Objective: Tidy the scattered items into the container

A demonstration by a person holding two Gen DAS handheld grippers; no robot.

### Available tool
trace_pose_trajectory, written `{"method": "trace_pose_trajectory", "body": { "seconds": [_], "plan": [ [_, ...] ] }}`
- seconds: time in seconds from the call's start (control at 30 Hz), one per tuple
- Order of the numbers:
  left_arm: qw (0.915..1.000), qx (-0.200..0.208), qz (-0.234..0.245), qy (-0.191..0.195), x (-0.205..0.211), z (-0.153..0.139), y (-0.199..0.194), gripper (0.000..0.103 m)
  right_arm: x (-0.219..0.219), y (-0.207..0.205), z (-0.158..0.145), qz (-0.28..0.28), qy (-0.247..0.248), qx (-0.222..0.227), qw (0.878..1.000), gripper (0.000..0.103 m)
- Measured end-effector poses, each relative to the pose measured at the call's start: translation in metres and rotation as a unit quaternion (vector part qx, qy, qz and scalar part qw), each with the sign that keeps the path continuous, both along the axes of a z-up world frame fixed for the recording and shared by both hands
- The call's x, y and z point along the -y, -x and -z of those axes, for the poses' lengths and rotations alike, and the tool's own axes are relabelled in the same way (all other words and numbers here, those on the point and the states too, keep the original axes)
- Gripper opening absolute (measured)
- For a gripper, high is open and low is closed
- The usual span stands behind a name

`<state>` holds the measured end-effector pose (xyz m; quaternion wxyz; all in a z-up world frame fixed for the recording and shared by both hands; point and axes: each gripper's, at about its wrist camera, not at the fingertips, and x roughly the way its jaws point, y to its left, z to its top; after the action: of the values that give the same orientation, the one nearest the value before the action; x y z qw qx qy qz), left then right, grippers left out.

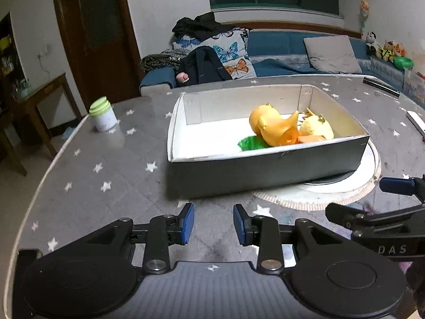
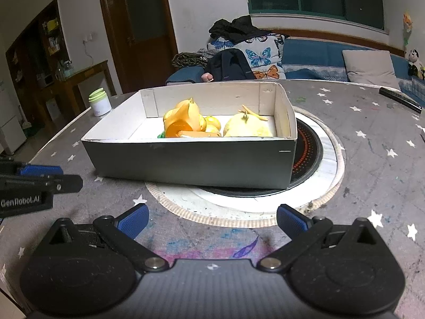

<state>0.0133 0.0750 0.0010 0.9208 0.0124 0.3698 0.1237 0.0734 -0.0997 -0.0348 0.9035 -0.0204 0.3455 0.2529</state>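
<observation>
A dark cardboard box (image 1: 265,170) with a white inside stands on the star-patterned table; it also shows in the right wrist view (image 2: 191,163). In it lie an orange duck toy (image 1: 268,127) (image 2: 186,119), a pale yellow plush toy (image 1: 317,129) (image 2: 245,127) and a green item (image 1: 251,142). My left gripper (image 1: 213,226) is open and empty, low over the table in front of the box. My right gripper (image 2: 212,219) is open wide and empty, also in front of the box.
A white jar with a green lid (image 1: 103,114) (image 2: 99,102) stands at the table's far left. A round black hotplate (image 2: 308,148) sits under the box's right end. A dark remote (image 2: 399,99) lies far right. A sofa is behind.
</observation>
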Motion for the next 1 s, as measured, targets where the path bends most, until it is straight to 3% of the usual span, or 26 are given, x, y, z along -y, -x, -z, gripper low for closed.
{"method": "trace_pose_trajectory", "body": {
  "seconds": [0.23, 1.0],
  "plan": [
    [0.9991, 0.003, -0.017, 0.039, 0.0, 0.006, -0.005, 0.035, -0.007, -0.002, -0.005, -0.007, 0.011, 0.012, 1.0, 0.103],
    [0.9986, -0.002, -0.016, 0.051, 0.003, 0.013, -0.045, 0.035, -0.014, -0.035, -0.001, 0.002, 0.025, 0.006, 1.0, 0.103]
  ]
}}
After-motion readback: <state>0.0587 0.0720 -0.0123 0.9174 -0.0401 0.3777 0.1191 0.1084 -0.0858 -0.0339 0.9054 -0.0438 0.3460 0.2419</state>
